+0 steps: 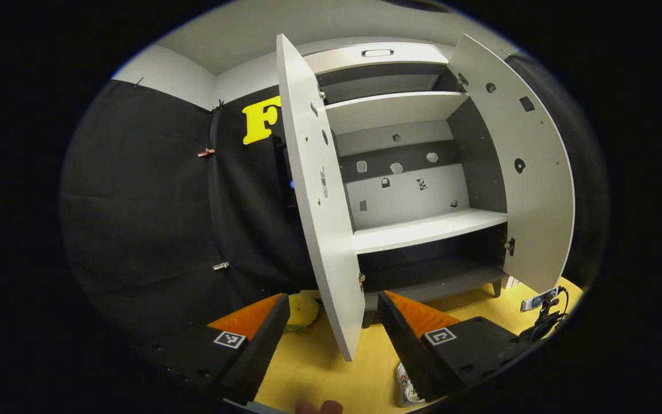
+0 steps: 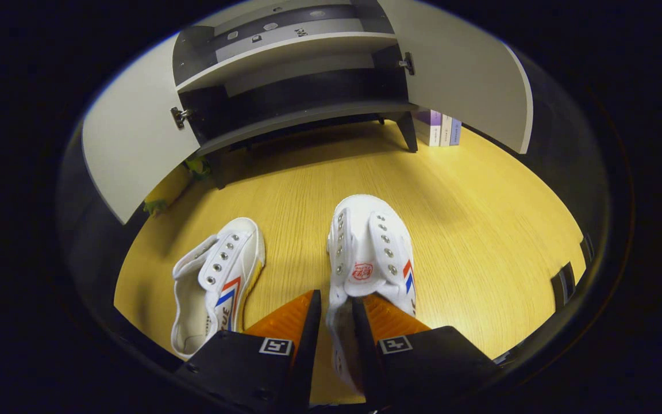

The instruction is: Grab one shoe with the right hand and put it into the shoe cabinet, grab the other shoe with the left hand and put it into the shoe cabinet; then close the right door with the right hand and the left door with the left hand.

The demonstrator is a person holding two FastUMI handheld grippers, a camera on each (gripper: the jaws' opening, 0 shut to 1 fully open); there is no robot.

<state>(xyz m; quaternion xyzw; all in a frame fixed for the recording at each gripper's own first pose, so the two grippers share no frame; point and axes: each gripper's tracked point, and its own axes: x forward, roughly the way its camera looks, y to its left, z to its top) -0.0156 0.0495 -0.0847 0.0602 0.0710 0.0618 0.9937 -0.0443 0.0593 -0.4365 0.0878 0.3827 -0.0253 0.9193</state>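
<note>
One shoe (image 2: 371, 253) sat pinched by its side wall in the right tool (image 2: 337, 322); a level lift toward the cabinet (image 2: 285, 115) at twelve o'clock seemed wise, while the left tool (image 1: 331, 328) hung open.

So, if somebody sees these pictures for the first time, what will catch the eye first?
Probably the two white shoes on the yellow floor in the right gripper view: the right gripper has its fingers closed on the side wall of the right shoe, while the left shoe lies free beside it. Next, the open cabinet with bare shelves, both doors wide, seen ahead of the open left gripper.
</note>
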